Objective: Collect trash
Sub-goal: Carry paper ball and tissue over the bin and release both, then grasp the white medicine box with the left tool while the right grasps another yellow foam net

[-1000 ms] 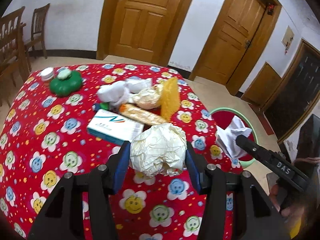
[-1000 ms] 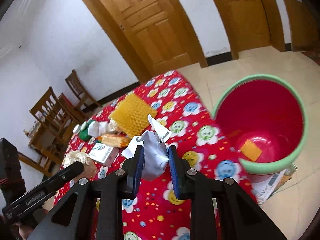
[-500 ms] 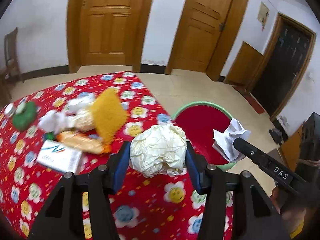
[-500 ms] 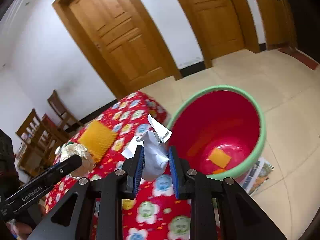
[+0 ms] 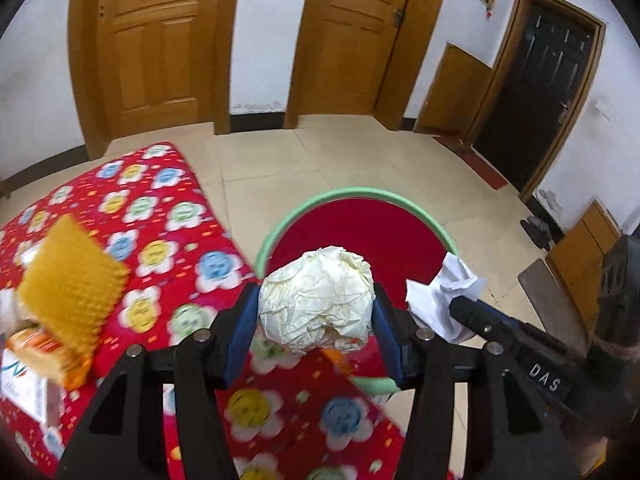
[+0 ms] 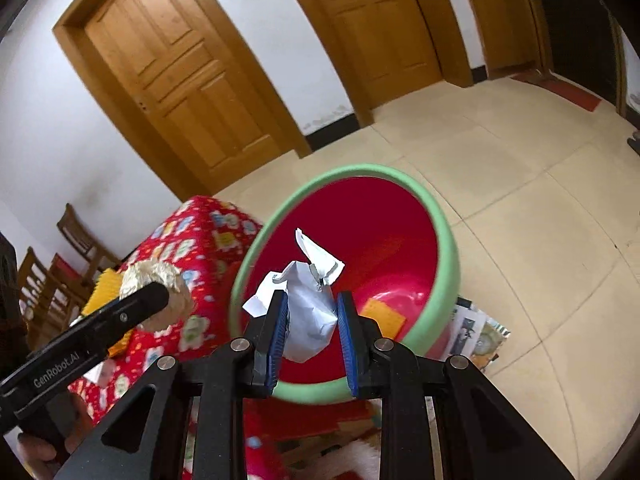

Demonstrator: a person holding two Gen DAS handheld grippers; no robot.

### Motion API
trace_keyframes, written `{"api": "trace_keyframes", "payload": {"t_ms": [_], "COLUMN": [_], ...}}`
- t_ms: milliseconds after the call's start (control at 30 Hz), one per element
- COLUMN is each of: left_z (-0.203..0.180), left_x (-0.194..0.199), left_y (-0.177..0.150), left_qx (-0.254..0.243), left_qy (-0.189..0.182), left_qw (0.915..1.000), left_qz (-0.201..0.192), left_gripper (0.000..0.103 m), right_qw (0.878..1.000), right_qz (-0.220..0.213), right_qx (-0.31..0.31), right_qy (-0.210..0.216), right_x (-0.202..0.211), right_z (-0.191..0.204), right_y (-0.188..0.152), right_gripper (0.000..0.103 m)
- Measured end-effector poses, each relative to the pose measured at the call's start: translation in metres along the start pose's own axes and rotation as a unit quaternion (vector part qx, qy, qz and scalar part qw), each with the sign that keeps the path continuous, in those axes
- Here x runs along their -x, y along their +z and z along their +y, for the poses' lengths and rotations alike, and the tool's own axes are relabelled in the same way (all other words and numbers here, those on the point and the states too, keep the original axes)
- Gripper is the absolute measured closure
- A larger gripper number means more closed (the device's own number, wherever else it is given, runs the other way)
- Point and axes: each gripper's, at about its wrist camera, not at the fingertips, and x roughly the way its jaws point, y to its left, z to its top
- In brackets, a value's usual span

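Observation:
My left gripper (image 5: 316, 320) is shut on a cream crumpled paper ball (image 5: 316, 300), held at the table's edge before the red bin with a green rim (image 5: 360, 194). My right gripper (image 6: 310, 320) is shut on a white crumpled paper (image 6: 308, 308) and holds it over the near side of the bin's green rim (image 6: 444, 240). A yellow scrap (image 6: 384, 316) lies in the bin. The white paper (image 5: 440, 300) and the right gripper show at the right of the left wrist view. The paper ball (image 6: 156, 284) shows at the left of the right wrist view.
The table with a red flowered cloth (image 5: 160, 216) holds a yellow textured sheet (image 5: 68, 280), an orange packet (image 5: 40, 356) and a white box (image 5: 20, 384). Wooden doors (image 5: 160, 40) stand behind. Chairs (image 6: 72, 240) stand far left. Newspaper (image 6: 476, 332) lies on the floor under the bin.
Both grippers have swung right from over the table toward the bin, each still holding its paper. The right one now holds its paper over the bin's rim.

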Motion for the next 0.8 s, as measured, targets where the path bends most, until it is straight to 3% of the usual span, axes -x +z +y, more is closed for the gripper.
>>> {"api": "trace_keyframes", "payload": {"t_ms": [267, 400, 800], "left_z": [-0.012, -0.014, -0.005], "left_x": [-0.027, -0.026, 0.001], "left_y": [0.005, 0.005, 0.002], "left_qx": [-0.002, -0.005, 0.010], "left_qy": [-0.005, -0.005, -0.002], "left_qw": [0.9998, 0.9999, 0.9999], "left_qz": [0.021, 0.012, 0.002], "left_gripper": [0.044, 0.041, 0.041], "right_qw": [1.000, 1.000, 1.000], "right_qz": [0.009, 0.011, 0.005], "right_qx": [-0.016, -0.020, -0.020], "right_qy": [-0.007, -0.006, 0.004], "right_x": [-0.010, -0.012, -0.007], "right_z": [-0.020, -0.022, -0.019], "right_y": [0.004, 0.004, 0.004], "right_gripper": [0.072, 0.067, 0.064]}}
